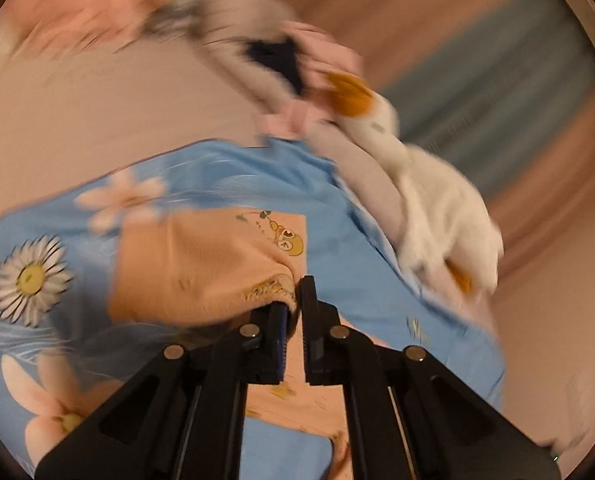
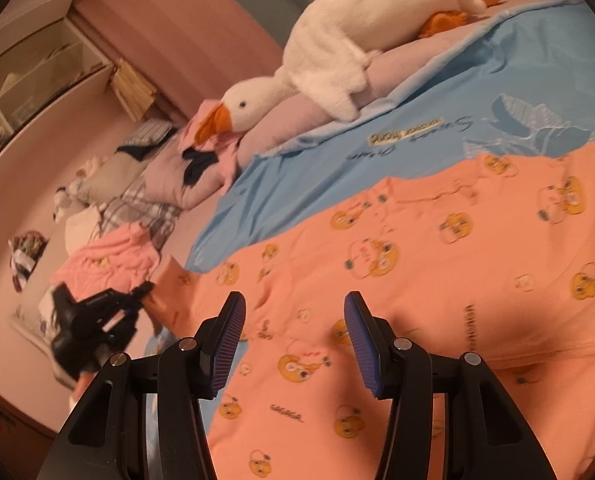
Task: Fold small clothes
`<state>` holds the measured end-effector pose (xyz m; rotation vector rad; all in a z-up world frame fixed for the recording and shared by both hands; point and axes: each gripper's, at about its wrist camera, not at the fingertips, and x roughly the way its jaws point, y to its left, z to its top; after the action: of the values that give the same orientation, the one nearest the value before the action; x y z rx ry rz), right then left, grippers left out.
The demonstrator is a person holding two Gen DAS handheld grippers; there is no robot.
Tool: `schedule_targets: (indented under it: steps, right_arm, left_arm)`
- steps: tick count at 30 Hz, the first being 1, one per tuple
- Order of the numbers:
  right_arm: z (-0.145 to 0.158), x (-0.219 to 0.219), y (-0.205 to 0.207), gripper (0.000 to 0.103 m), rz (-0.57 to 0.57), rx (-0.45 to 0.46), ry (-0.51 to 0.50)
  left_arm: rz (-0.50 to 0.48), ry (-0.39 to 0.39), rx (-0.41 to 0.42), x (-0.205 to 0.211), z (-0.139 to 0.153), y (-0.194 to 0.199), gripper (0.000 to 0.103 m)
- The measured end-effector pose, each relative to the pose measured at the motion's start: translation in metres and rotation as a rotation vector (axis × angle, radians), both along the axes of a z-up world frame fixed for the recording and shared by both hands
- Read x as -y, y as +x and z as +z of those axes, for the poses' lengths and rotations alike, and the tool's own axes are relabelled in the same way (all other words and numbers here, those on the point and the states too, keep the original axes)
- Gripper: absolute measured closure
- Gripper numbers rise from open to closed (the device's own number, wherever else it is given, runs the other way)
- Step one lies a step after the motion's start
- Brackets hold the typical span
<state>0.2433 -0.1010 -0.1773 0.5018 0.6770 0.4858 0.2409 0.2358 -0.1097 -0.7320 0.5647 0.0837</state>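
Observation:
An orange garment (image 2: 417, 280) printed with yellow cartoon faces lies spread on a blue floral sheet (image 2: 377, 160). My left gripper (image 1: 293, 300) is shut on an edge of this orange garment (image 1: 201, 260), and the cloth bunches up between its jaws. In the right wrist view the left gripper (image 2: 97, 320) holds the garment's far left corner, lifted off the bed. My right gripper (image 2: 295, 340) stands open just over the garment's near part, with nothing pinched between its blue pads (image 2: 229, 340).
A white plush goose (image 2: 329, 52) lies on a lilac pillow (image 2: 297, 120) at the sheet's far edge. Beyond the garment's left end sit a pink garment (image 2: 113, 256), plaid cloth (image 2: 149, 204) and other heaped clothes. A shelf unit (image 2: 29, 80) stands far left.

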Motion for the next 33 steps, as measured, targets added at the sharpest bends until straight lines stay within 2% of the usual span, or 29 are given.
schedule_targets:
  steps: [3,5,8,10,11,12,13,16,18,21,24,29,31,33]
  right_arm:
    - [0.003,0.018,-0.002,0.051,-0.047,0.008,0.008]
    - [0.004,0.032,-0.003,0.051,-0.087,-0.002,0.012]
    - [0.004,0.062,-0.006,0.051,-0.165,-0.011,0.045]
    - [0.003,0.078,-0.008,0.051,-0.209,-0.019,0.058]
    - [0.001,0.086,-0.008,0.051,-0.234,-0.030,0.061]
    - [-0.002,0.095,-0.008,0.051,-0.262,-0.052,0.064]
    - [-0.005,0.099,-0.008,0.051,-0.272,-0.065,0.067]
    - [-0.011,0.107,-0.007,0.051,-0.271,-0.093,0.067]
    - [-0.012,0.104,-0.006,0.051,-0.256,-0.095,0.054]
    - [-0.009,0.090,-0.004,0.051,-0.200,-0.086,0.025]
    - [-0.005,0.068,0.000,0.051,-0.119,-0.075,-0.041]
    - [0.009,0.013,0.009,0.051,0.021,0.003,-0.224]
    - [0.015,-0.010,0.010,0.051,0.073,0.045,-0.322]
    - [0.020,-0.039,0.008,0.051,0.117,0.099,-0.463]
  left_arm:
    - [-0.155,0.182,0.046,0.068,0.025,0.002,0.098]
    - [-0.302,0.295,0.096,0.125,0.038,-0.004,0.098]
    - [-0.485,0.378,0.131,0.191,0.035,-0.016,0.093]
    - [-0.609,0.408,0.074,0.230,0.013,-0.014,0.070]
    - [-0.662,0.421,0.026,0.245,-0.001,-0.013,0.041]
    - [-0.706,0.437,-0.015,0.257,-0.015,-0.012,0.024]
    - [-0.740,0.464,-0.044,0.267,-0.028,-0.016,0.024]
    - [-0.783,0.533,-0.058,0.278,-0.041,-0.027,0.021]
    - [-0.789,0.514,-0.046,0.269,-0.040,-0.033,0.017]
    - [-0.742,0.422,-0.001,0.238,-0.030,-0.044,0.011]
    - [-0.603,0.361,0.021,0.196,-0.024,-0.058,0.002]
    - [-0.423,0.206,0.009,0.129,-0.023,-0.068,0.002]
    - [-0.385,0.185,0.002,0.118,-0.022,-0.070,0.002]
    - [-0.369,0.178,-0.002,0.114,-0.022,-0.073,0.002]
